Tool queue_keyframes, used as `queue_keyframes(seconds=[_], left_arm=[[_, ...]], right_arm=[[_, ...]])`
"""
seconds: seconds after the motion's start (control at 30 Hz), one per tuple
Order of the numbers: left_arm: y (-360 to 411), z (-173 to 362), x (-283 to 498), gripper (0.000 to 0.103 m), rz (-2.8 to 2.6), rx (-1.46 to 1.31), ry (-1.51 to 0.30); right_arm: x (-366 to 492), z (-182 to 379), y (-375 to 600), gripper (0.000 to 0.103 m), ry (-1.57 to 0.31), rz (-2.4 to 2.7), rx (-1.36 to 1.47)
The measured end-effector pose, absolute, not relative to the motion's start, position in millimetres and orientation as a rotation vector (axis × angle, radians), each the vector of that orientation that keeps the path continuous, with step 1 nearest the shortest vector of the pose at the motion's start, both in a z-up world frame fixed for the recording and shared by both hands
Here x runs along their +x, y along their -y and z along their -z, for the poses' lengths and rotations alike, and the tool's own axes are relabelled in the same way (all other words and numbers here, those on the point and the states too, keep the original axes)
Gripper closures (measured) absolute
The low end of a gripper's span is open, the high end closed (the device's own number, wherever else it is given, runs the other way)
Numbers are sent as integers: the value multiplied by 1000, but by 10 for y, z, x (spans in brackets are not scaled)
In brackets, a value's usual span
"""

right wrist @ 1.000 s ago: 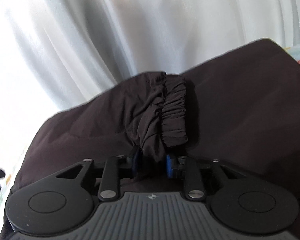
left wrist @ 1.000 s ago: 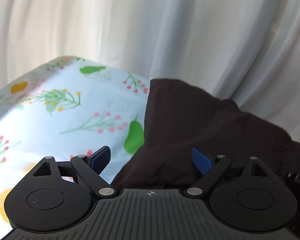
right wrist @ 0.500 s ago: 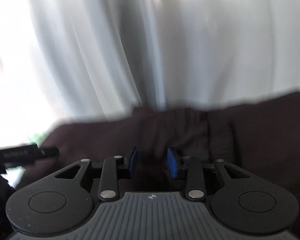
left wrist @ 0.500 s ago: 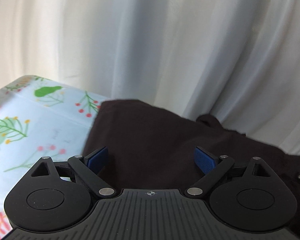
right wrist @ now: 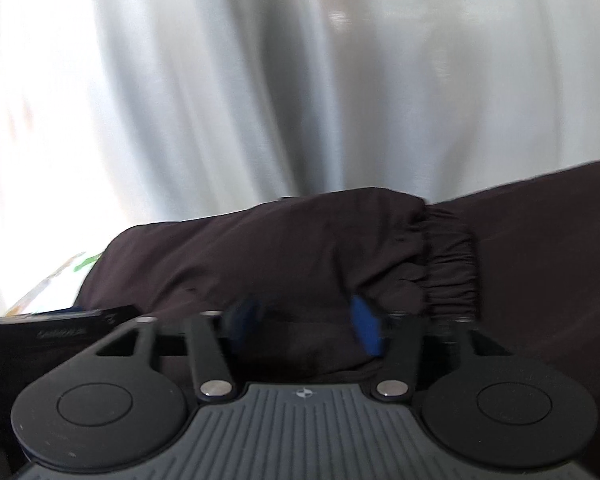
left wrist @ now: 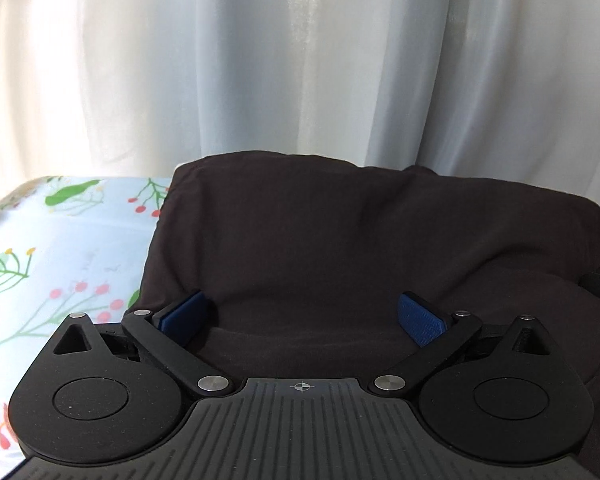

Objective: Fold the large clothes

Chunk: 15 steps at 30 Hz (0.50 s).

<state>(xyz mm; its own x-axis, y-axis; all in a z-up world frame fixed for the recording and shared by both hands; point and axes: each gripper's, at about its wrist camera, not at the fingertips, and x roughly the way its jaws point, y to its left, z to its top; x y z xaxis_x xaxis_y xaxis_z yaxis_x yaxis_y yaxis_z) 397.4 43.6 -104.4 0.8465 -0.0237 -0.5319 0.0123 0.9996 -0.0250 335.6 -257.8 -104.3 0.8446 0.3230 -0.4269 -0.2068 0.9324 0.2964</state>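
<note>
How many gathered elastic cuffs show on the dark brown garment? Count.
1: a gathered elastic cuff just right of the right gripper, on the dark brown garment. Others may be hidden.

Ahead of my tongs hangs a white sheer curtain point(left wrist: 300, 60), falling in long soft folds across the whole background. Daylight glows through it, brightest far left of my right tongs. Left of my left tongs lies a pale blue floral cloth point(left wrist: 60, 248), printed with green leaves and red berries.
</note>
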Motion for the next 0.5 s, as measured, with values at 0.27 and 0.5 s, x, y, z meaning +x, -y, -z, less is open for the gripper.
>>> queue_keyframes(seconds=[0.27, 0.5], left_arm=[[-354, 1024, 3874, 0, -22, 40, -557], [-360, 1011, 3885, 0, -20, 36, -571]], right_arm=[[3405, 659, 2460, 68, -523, -240, 212], [3531, 941, 2457, 95, -585, -191, 25]])
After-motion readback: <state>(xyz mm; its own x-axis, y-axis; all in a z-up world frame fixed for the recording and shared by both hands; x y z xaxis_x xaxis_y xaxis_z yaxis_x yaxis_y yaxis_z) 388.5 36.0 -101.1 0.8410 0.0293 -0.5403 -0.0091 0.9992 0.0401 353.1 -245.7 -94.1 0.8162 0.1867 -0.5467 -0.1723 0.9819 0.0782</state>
